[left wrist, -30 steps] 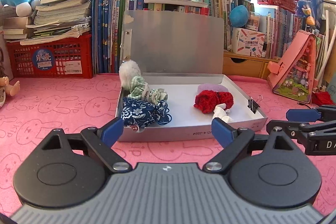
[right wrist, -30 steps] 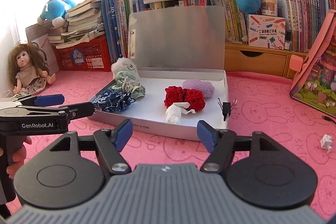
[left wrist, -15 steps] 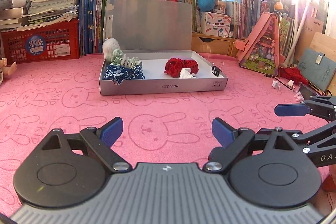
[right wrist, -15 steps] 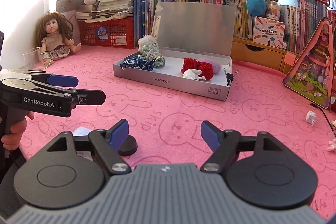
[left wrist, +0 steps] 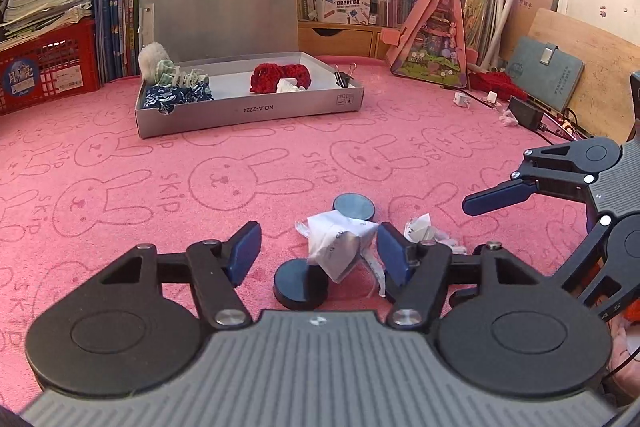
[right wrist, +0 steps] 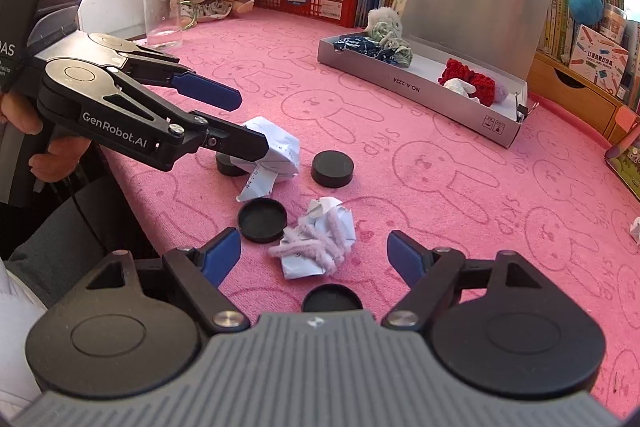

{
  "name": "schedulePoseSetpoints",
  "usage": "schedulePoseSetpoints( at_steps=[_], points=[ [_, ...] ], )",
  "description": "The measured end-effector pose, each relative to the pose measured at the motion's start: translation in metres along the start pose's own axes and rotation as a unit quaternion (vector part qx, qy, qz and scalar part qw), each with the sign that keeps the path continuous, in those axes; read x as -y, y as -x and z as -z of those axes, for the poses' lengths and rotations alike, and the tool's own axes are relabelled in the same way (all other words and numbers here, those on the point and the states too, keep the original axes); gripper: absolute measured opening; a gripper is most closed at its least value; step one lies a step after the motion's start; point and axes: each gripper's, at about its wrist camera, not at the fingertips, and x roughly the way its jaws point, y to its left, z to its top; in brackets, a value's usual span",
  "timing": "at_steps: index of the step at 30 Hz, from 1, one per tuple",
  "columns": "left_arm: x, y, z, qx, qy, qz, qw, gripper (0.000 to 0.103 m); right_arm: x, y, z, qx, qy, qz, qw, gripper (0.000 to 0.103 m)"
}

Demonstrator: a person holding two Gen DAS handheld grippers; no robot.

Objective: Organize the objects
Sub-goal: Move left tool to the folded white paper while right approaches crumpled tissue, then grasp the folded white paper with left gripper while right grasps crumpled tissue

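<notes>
Our left tool [left wrist: 318, 253] has just been closing around a crumpled paper [left wrist: 340, 245], not yet pinching it. Our right tool [right wrist: 314, 257] is wide apart over another paper wad [right wrist: 318, 241]. Both lie near the counter's [left wrist: 120, 155] front edge. Paper is light and squashy, so we pinch its middle.

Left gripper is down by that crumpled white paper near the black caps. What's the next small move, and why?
Probably finish closing the left gripper on the crumpled paper. Its jaws have just been closing, the paper sits between them against the right pad, but the left pad is clear of it. Then carry it to the open silver box.
</notes>
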Motion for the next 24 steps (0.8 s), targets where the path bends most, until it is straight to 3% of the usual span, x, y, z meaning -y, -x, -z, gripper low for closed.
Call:
schedulePoseSetpoints(
  at_steps=[5,8,19,24],
  points=[
    [0.003,-0.013,0.003,-0.014,0.004,0.003,0.9999,0.053,-0.004,-0.006,0.003,-0.011,0.005,0.004,1.000,0.085],
    [0.002,-0.018,0.000,-0.012,0.014,0.000,0.9998,0.037,0.001,-0.005,0.003,-0.008,0.000,0.014,1.000,0.083],
    [-0.025,-0.021,-0.012,0.006,0.043,-0.081,0.9958,0.036,0.019,-0.016,-0.001,-0.010,-0.053,0.077,0.996,0.083],
    [-0.031,-0.021,-0.011,0.003,0.039,-0.110,0.9931,0.038,0.030,-0.021,-0.006,0.009,-0.087,0.138,0.987,0.085]
  ],
)
